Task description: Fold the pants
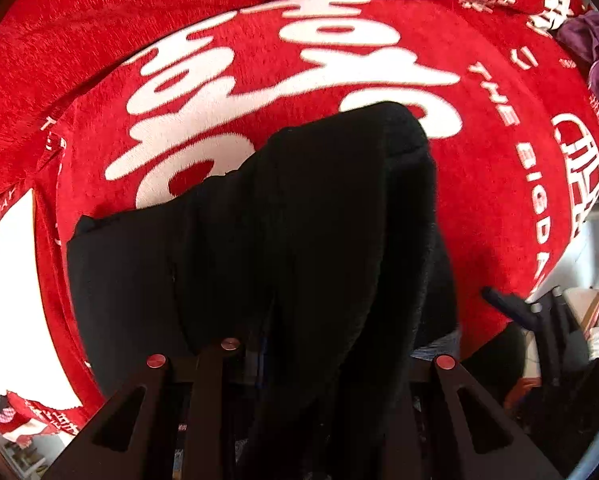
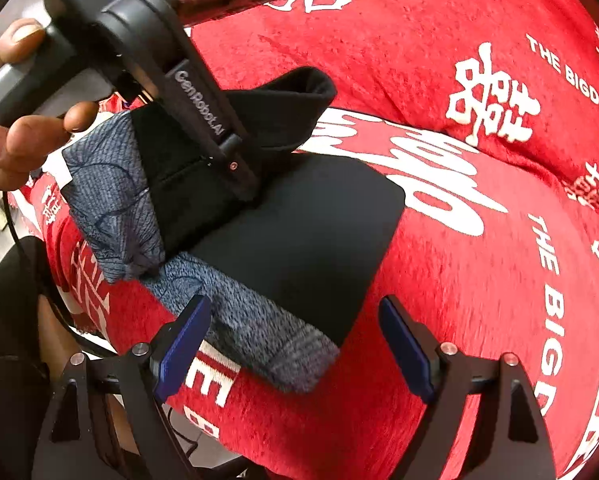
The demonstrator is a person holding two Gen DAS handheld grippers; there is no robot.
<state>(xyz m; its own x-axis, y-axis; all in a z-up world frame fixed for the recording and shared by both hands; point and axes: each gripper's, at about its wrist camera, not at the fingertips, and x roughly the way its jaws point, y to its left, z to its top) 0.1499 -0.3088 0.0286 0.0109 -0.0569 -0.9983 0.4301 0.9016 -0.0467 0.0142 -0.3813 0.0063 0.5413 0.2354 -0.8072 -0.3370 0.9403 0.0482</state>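
Black fleecy pants [image 2: 299,232] lie folded on the red blanket [image 2: 459,280], grey-knit waistband [image 2: 259,332] nearest the right gripper [image 2: 295,344]. Its jaws gape empty. The left gripper [image 2: 235,168] pinches a lifted fold.

Your left gripper [image 1: 299,360] has the black pants [image 1: 299,220] bunched right over its front, the cloth draped between the two arms so the fingertips are hidden. The pants rise in a dark fold above a red blanket [image 1: 99,60] with big white characters. At your far right lies a purple cloth [image 1: 591,44] on the blanket, and lower right some dark clutter too blurred to name.
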